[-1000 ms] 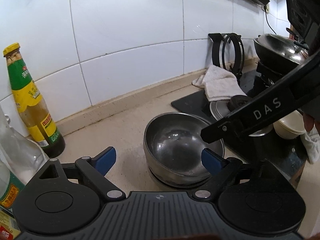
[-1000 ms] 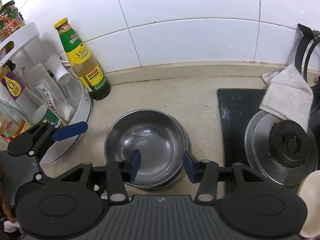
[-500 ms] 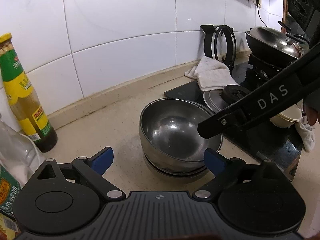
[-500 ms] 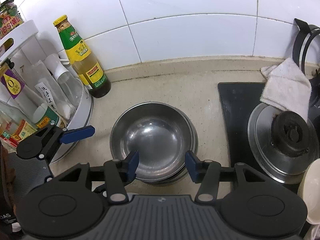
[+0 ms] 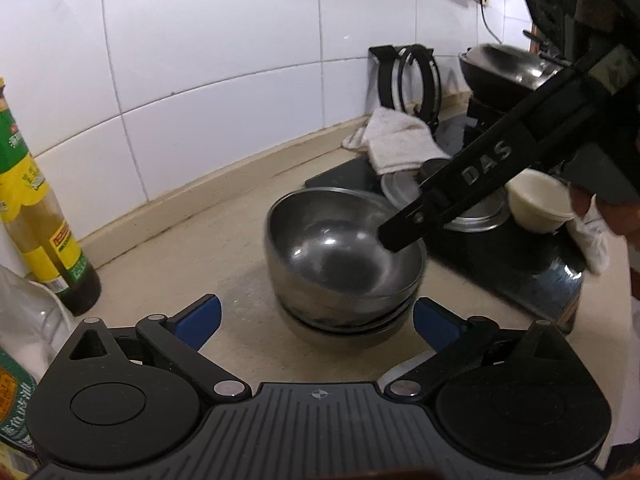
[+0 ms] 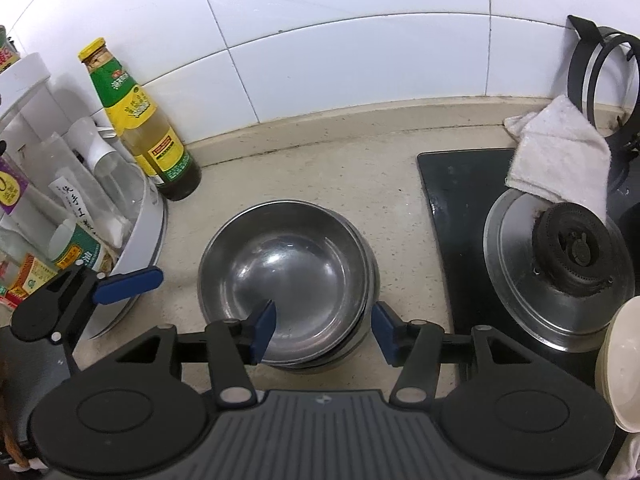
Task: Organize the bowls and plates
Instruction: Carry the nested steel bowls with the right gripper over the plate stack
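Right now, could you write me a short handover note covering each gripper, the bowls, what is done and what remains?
Left gripper: open, jaws just widened, nothing between them, hovering short of the steel bowl stack.
Right gripper: open, jaws have been easing apart; one finger sits inside the top bowl, the other outside its near rim, pads not visibly pressing.
Stack: nested on the counter beside the stove.
Done: steel bowls nested.
Left: the cream bowls on the stove edge are apparently still unsorted.
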### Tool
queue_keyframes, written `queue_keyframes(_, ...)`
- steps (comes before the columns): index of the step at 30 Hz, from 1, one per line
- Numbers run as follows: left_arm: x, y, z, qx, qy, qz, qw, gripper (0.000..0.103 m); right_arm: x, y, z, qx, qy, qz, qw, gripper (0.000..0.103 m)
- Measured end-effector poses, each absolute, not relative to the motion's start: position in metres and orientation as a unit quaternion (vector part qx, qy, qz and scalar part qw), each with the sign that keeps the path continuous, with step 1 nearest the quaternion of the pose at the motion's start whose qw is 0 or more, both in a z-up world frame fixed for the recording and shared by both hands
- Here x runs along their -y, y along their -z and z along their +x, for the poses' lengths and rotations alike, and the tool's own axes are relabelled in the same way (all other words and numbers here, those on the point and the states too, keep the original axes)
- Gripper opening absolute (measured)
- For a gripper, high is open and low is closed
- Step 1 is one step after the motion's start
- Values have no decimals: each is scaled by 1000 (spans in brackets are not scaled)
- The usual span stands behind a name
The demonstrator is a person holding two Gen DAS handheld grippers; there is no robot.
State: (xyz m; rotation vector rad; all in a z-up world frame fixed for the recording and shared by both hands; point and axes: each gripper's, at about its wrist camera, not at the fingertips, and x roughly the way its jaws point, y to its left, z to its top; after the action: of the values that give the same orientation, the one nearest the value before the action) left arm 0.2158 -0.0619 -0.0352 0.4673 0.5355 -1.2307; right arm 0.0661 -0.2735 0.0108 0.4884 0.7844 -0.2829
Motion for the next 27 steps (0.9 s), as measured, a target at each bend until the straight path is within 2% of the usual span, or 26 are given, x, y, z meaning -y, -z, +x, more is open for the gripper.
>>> queue_keyframes(12,71,57,248,-290,609,179,716,102,285,7,80,-387,135,263,873,55)
queue_keyframes(27,117,72,256,-286,659,191,669,103,304,28,101,-403,132,281,861,61)
